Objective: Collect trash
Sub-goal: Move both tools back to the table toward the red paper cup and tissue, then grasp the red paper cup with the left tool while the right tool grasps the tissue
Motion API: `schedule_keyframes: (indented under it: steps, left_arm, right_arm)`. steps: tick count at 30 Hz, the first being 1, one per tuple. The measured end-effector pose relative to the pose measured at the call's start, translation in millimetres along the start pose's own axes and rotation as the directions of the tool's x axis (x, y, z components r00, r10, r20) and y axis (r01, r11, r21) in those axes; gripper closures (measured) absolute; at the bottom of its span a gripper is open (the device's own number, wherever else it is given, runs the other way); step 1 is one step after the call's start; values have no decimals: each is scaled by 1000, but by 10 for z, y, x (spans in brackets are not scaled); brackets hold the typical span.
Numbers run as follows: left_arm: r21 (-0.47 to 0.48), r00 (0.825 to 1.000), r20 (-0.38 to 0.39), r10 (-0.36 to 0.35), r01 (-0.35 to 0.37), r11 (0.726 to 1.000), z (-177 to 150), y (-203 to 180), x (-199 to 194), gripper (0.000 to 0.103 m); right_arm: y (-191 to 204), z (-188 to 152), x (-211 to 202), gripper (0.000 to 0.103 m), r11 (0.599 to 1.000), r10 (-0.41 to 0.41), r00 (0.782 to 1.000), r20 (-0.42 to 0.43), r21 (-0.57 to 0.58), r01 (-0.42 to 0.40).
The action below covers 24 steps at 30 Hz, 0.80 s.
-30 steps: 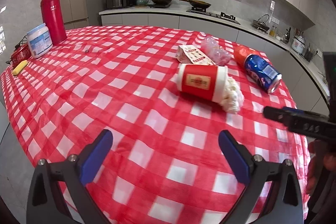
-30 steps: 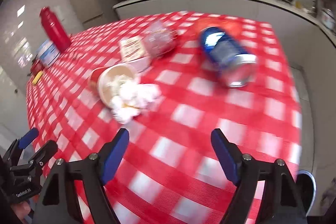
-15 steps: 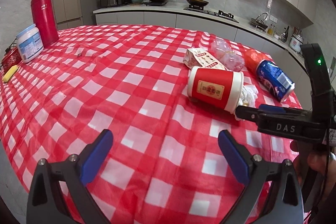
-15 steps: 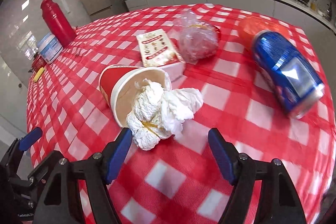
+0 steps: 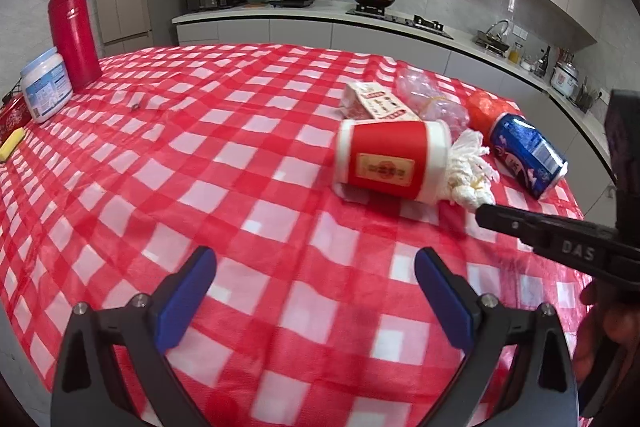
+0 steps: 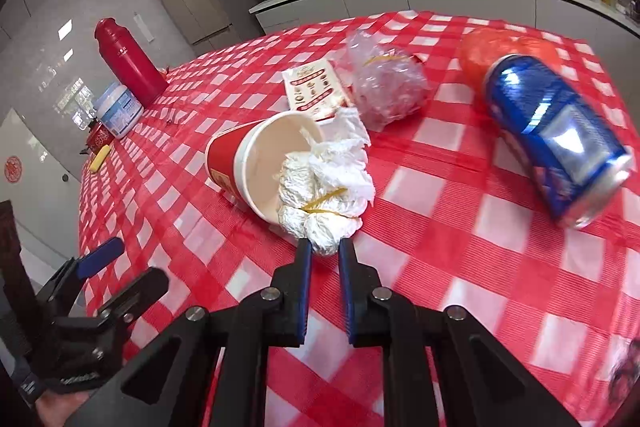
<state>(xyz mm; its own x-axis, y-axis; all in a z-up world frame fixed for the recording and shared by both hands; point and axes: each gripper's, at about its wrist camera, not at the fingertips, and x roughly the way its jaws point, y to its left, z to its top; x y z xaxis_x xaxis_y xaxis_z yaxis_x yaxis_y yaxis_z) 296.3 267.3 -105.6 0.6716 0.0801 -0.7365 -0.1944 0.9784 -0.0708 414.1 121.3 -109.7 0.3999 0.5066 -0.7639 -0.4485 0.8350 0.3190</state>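
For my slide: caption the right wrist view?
Right gripper pinches crumpled tissue spilling from a tipped red cup.

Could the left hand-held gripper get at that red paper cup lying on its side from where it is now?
Probably yes. The left hand-held gripper stands open, with only bare checked tablecloth between it and the red paper cup. The right hand-held gripper, shut on the tissue wad at the cup's mouth, crowds that end.

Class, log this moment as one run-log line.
right gripper: just closed on tissue wad | left gripper: open, empty | paper cup: lying sideways
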Motion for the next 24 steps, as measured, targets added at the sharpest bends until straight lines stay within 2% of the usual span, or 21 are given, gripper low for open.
schedule_keyframes:
  steps: [3,6,10,11,12,14,18,22,24]
  left_arm:
    - [7,1000,11,-7,7,1000,0,-156,26,3]
    - [22,999,48,25,-26,999,62,-311,87,2]
    - [38,999,40,13,-14,999,192,-410,242,2]
    - [43,999,39,14,-16,999,207,-417,258,2]
    - [48,999,44,11,-13,999,220,-430,259,2]
    - [53,998,55,3,-6,999,254,-426,270,0]
    - [47,998,48,-35,33,998,340,-393,334,0]
    - [95,997,43,-59,55,994,448,-443,441,0]
    - [121,997,28,-70,66,990,481,-474,514,0]
  right_arm:
    - [-90,-41,-133,89,1000,-27,1000,15,-3,27]
    - [-224,-68,-224,89,999,-49,999,18,16,49]
    - [-340,-97,-282,87,998,-61,998,5,17,61]
    - [-343,-101,-282,82,996,-86,996,-2,14,86]
    - [-351,-104,-287,54,993,-121,993,-5,13,121]
    - [-351,-101,-354,13,987,-158,986,46,15,157]
    - [-340,-26,-310,13,988,-155,987,46,23,154]
    - [-382,32,-223,13,989,-133,991,31,63,131]
    - [-389,34,-180,22,989,-131,991,18,69,130]
